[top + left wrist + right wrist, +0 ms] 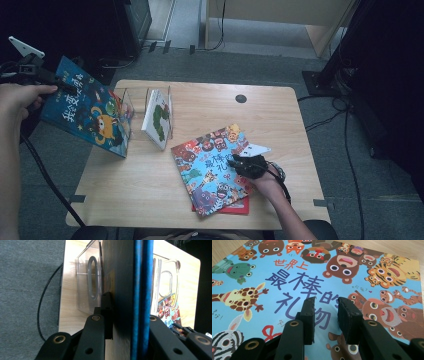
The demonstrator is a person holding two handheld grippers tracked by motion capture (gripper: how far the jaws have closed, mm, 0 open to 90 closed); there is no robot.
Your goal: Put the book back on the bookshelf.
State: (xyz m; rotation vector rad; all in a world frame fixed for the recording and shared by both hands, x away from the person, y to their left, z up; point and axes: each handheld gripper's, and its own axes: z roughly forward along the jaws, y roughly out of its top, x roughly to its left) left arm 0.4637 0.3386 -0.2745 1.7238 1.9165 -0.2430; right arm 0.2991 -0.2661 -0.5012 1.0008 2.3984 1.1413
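My left gripper (61, 86) is shut on the top corner of a dark blue picture book (90, 111). It holds the book tilted over the table's left edge, beside a clear acrylic book rack (127, 106). In the left gripper view the book's blue edge (141, 290) runs up between the jaws, with the rack's clear dividers (88, 285) behind. A white caterpillar book (157, 119) stands in the rack. A light-blue animal book (210, 170) lies flat on a red book (236, 207). My right gripper (241, 162) is open, its tips (325, 302) down over the animal book's cover (287, 277).
The wooden table (150, 195) has a black round grommet (241, 98) near its far edge. Cables (350, 150) trail over the grey floor at the right. Dark equipment (125, 25) and a wooden cabinet (280, 20) stand beyond the table.
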